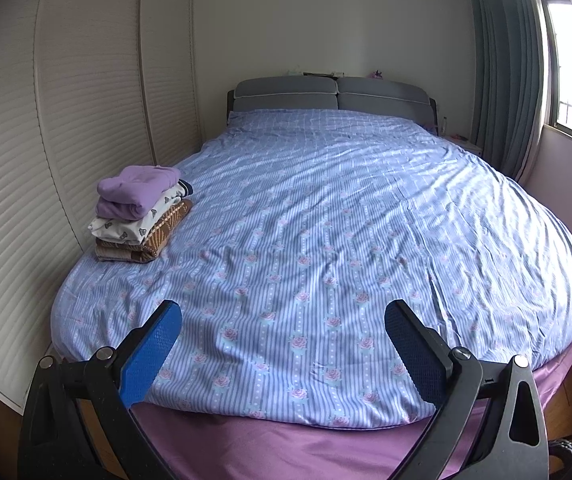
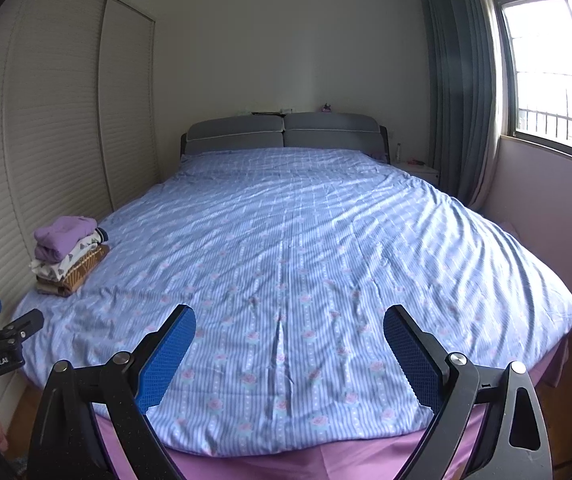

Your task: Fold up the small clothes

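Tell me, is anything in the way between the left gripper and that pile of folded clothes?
No. Only bare striped quilt lies between the open left gripper and the pile of folded clothes, which sits ahead near the bed's left edge.

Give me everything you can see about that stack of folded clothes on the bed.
The stack holds three folded pieces as far as the views show. On top is a plain lilac garment, soft and thick-looking, rolled at its front edge. Under it lies a white piece with small dark prints and a dark trim at one corner. At the bottom is a brown patterned piece. The pile is neat, slightly stepped, and rests on the striped floral duvet near the bed's left edge, beside the louvred wardrobe doors. Nothing else touches it.
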The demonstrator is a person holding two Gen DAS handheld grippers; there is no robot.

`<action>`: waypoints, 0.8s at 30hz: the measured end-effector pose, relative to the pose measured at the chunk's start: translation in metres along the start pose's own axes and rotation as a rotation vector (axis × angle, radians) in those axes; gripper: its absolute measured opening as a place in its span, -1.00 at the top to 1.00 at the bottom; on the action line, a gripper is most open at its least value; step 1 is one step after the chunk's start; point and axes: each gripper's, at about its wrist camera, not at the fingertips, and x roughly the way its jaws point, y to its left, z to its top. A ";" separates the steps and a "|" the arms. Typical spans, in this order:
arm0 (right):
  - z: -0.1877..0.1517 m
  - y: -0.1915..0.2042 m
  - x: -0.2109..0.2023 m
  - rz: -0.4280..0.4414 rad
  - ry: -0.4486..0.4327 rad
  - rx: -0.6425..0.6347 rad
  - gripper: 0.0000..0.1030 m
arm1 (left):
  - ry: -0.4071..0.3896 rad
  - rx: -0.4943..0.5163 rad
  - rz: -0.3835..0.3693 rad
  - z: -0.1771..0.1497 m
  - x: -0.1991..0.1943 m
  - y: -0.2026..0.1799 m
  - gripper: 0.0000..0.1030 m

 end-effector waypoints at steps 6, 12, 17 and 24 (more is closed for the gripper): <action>0.000 0.000 0.001 -0.004 0.001 -0.004 -0.86 | -0.008 0.004 -0.003 0.001 0.000 0.001 -1.00; 0.000 0.000 0.001 -0.001 0.000 -0.003 -0.86 | 0.004 0.001 -0.006 0.002 0.003 0.001 -1.00; 0.001 0.000 0.003 -0.002 0.002 -0.004 -0.86 | 0.003 0.004 -0.006 0.001 0.003 0.001 -1.00; 0.000 0.001 0.005 -0.001 0.008 -0.004 -0.86 | -0.001 0.003 -0.008 0.001 0.002 0.002 -1.00</action>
